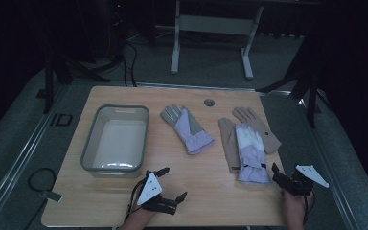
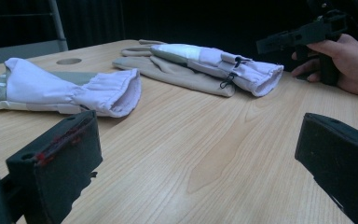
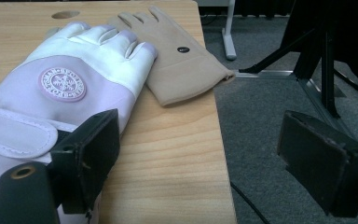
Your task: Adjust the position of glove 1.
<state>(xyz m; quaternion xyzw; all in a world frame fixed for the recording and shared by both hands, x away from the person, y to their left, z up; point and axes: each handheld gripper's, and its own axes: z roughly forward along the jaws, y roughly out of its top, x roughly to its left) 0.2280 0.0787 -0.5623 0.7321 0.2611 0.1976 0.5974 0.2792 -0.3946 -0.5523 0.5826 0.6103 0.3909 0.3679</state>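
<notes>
Near the front right corner of the pale wooden worktop (image 1: 206, 191), the right gripper (image 1: 284, 178) hangs released, jaws spread wide, just beside the cuff of the white-and-lilac padded ski glove (image 1: 250, 152). That glove lies palm down on top of two flat beige fabric gloves (image 1: 229, 142) close to the right edge — one of them (image 3: 177, 56) overhangs that edge slightly in the right gripper view. The left gripper (image 1: 165, 183) rests near the front edge, also unclenched and holding nothing, just in front of the grey translucent plastic bin (image 1: 90, 153) at the left side. A second lilac-and-grey glove (image 1: 188, 129) lies alone mid-worktop, its open cuff (image 2: 116, 93) facing the left gripper.

The step in hand looks like picking up the top ski glove, probably for the bin. To do it well, the right gripper should take the thick cuff or the strap (the firmest fold there), closing on the ski glove alone — a bite too deep would likely drag a beige glove along. Lifting straight up before swinging left would keep the overhanging beige glove from sliding off the edge.

As for writing: a round pink-and-white emblem (image 3: 62, 84) on the back of the ski glove carries a snowflake ringed with lettering too small to read surely. A small dark oval tag (image 3: 183, 48) sits on the beige glove, its text illegible.
</notes>
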